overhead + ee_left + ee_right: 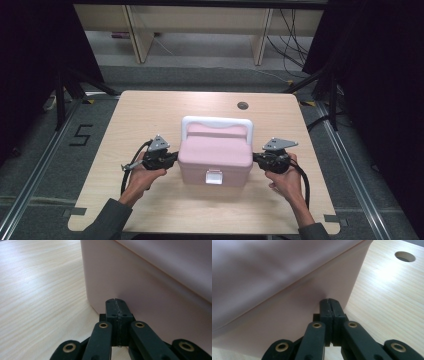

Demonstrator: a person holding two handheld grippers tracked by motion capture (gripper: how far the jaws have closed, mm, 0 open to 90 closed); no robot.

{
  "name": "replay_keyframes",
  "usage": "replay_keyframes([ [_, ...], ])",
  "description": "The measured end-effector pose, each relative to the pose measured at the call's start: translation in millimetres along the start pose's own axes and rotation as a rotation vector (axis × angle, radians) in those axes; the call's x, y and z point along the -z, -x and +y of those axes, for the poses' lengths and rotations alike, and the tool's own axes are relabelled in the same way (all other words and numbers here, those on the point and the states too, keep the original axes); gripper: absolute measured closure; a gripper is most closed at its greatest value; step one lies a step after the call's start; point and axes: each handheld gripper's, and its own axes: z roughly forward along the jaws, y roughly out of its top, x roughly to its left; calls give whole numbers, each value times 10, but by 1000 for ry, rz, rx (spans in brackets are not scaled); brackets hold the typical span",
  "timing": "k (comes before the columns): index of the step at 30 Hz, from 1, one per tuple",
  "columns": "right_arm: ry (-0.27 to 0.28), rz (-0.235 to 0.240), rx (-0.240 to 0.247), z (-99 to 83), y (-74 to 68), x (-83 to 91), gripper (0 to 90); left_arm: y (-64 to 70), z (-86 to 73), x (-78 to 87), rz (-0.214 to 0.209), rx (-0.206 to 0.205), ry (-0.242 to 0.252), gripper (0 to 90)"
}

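Pink lidded box (215, 157) with white handle is set mid-surface, nearer the front edge. Left gripper (116, 305) and right gripper (329, 304), jaws pressed together, are butted against opposite side walls. Equal, level pressure is judged needed to avoid twisting.

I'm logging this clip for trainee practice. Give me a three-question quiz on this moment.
1. True or false: the left gripper has its jaws shut.
2. What does the right gripper meet: A) the white handle, B) the pink box side wall, C) the white latch?
3. Fill in: the box stands on the wooden ____.

Key: 1 true; 2 B; 3 table.
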Motion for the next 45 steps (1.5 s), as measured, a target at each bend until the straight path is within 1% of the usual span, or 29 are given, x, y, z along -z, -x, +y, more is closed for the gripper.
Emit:
replay_keyframes([
  [3, -1, 8, 20, 8, -37, -16, 900, 27, -41, 58, 1, 0, 9, 897],
  [4, 7, 5, 24, 8, -45, -25, 900, 26, -59, 103, 7, -20, -10, 897],
  [6, -4, 21, 27, 17, -66, -31, 900, 56, -87, 132, 6, 2, 2, 897],
  [7, 4, 12, 34, 18, -75, -35, 900, 48, -93, 155, 6, -22, -10, 897],
  [8, 0, 16, 20, 17, -95, -36, 900, 61, -106, 159, 8, -12, 4, 897],
  [9, -6, 26, 12, 20, -110, -32, 900, 45, -106, 185, 9, -37, -20, 897],
  [10, -5, 24, 27, 20, -112, -37, 900, 57, -115, 181, 13, -18, 0, 896],
  [12, 6, 17, 50, 21, -123, -38, 900, 37, -126, 204, 10, -22, -7, 897],
  [13, -1, 31, 45, 21, -138, -39, 900, 35, -136, 207, 10, -11, 2, 896],
  [15, 4, 22, 52, 19, -161, -39, 900, 27, -148, 225, 7, -7, 2, 896],
  [16, -4, 34, 27, 17, -187, -39, 900, 20, -154, 241, 7, -18, -8, 897],
  [17, 8, 27, 60, 20, -174, -45, 900, 26, -158, 243, 2, -12, -3, 897],
  [18, 5, 29, 55, 18, -182, -42, 900, 39, -162, 255, 14, -10, -6, 896],
  [19, 6, 36, 42, 13, -197, -45, 900, 46, -172, 249, 4, 1, 9, 897],
  [21, -5, 38, 27, 8, -222, -34, 900, 41, -182, 267, 2, -8, 0, 896],
  [23, 5, 35, 61, 4, -215, -35, 900, 28, -185, 276, -2, -14, -11, 896],
  [25, -5, 31, 39, -3, -241, -22, 900, 22, -185, 271, -1, -2, -4, 891],
  [26, 3, 30, 65, 1, -219, -29, 898, 18, -181, 275, 15, -10, -14, 864],
  [27, 2, 22, 64, 0, -219, -26, 882, -5, -182, 271, 6, -31, -21, 839],
  [28, 7, 14, 80, 2, -208, -27, 871, -6, -182, 267, 10, -23, -20, 835],
  [29, 13, 10, 76, -1, -203, -25, 868, 0, -184, 266, 21, -10, -15, 837],
  [30, 2, 3, 43, -6, -220, -9, 860, -24, -182, 279, 22, -30, -28, 835],
  [31, 4, -4, 66, -7, -199, -1, 853, -26, -183, 274, 22, -6, -13, 829],
  [32, 2, -9, 64, -14, -189, 15, 846, -56, -175, 297, 20, -19, -36, 818],
  [33, -3, -18, 61, -24, -174, 36, 837, -73, -176, 302, 16, -13, -35, 807],
  [37, 10, -41, 34, -96, -112, 102, 799, -113, -170, 306, 10, -2, -36, 766],
  [41, -4, -60, -3, -166, -123, 154, 734, -137, -162, 288, 20, -7, -59, 695],
  [42, -4, -65, 24, -175, -104, 158, 712, -148, -164, 284, 13, -5, -67, 680],
  [45, -18, -78, 22, -196, -128, 173, 645, -162, -170, 287, 21, -3, -81, 615],
])
